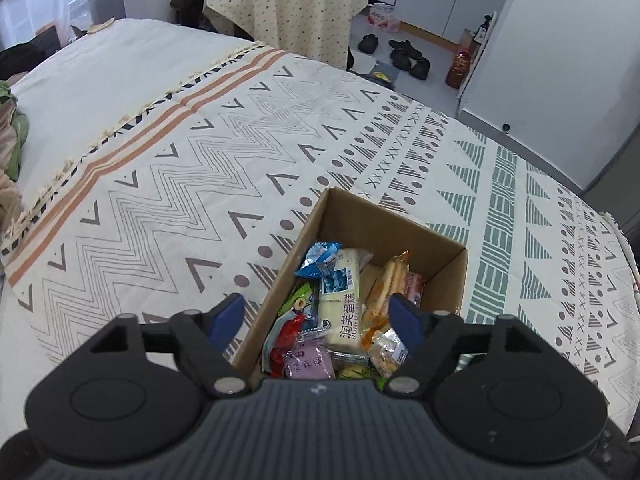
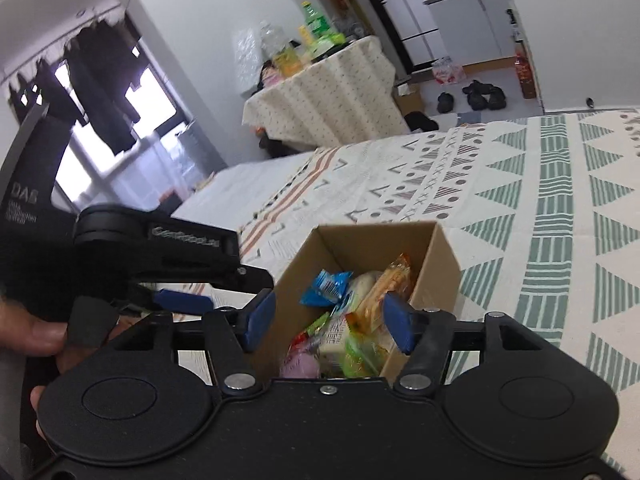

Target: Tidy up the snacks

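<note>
An open cardboard box (image 1: pixel 400 216) stands on the patterned bedspread, filled with mixed snack packets. A long white packet (image 1: pixel 344 300), a blue packet (image 1: pixel 320 258), an orange packet (image 1: pixel 386 284) and a purple one (image 1: pixel 308 362) lie on top. My left gripper (image 1: pixel 318 318) hovers over the box's near left side, open, with no packet pressed between its pads. My right gripper (image 2: pixel 329 320) is over the same box (image 2: pixel 444 264), open too, nothing held. In the right wrist view the left tool shows one blue pad (image 2: pixel 184 301) just left of the box, held by a hand (image 2: pixel 32 332).
The bedspread (image 1: pixel 200 168) stretches wide to the left and beyond the box. A table under a dotted cloth (image 1: pixel 288 4) stands past the bed's far edge, with shoes (image 1: pixel 404 54) on the floor beside it. Bunched clothes (image 1: pixel 10 140) lie at the bed's left edge.
</note>
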`<state>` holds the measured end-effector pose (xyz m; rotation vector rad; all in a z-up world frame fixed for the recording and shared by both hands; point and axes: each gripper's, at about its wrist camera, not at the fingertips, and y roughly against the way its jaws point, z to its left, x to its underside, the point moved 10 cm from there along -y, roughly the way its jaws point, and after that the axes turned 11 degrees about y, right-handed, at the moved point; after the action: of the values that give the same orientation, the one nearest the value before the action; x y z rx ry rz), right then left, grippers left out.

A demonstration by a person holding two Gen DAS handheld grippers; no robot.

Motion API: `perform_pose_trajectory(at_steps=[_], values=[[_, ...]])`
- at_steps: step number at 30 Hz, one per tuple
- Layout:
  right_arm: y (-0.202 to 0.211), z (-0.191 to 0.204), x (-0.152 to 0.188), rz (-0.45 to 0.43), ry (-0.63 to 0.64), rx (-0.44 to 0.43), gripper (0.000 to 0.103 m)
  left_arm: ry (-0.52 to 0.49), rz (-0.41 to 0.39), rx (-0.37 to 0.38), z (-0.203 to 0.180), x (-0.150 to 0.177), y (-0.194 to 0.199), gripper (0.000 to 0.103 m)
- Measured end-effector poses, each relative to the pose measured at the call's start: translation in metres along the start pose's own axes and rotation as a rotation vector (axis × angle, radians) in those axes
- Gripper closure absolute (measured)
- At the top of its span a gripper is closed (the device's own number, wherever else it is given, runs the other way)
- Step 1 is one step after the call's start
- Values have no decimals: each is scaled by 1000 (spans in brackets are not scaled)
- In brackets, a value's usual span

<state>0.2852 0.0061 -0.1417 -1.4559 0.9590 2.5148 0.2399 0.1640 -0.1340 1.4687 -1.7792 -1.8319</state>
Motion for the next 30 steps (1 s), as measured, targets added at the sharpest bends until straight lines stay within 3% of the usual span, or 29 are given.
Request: perform_pose_trajectory(at_steps=[12,19,21,30], values=[[63,-34,2,-13,-113,195,41,-111,65,117,-14,12,20,10],[101,-34,-8,-71,-144,289,31,-181,66,166,-29,18,42,6],[113,-35,-9,-91,-154,311,26,-207,61,178,-33,21,50,0],[158,-32,-8,-126,-172,399,7,-274,16,257,-44,33,88,0]])
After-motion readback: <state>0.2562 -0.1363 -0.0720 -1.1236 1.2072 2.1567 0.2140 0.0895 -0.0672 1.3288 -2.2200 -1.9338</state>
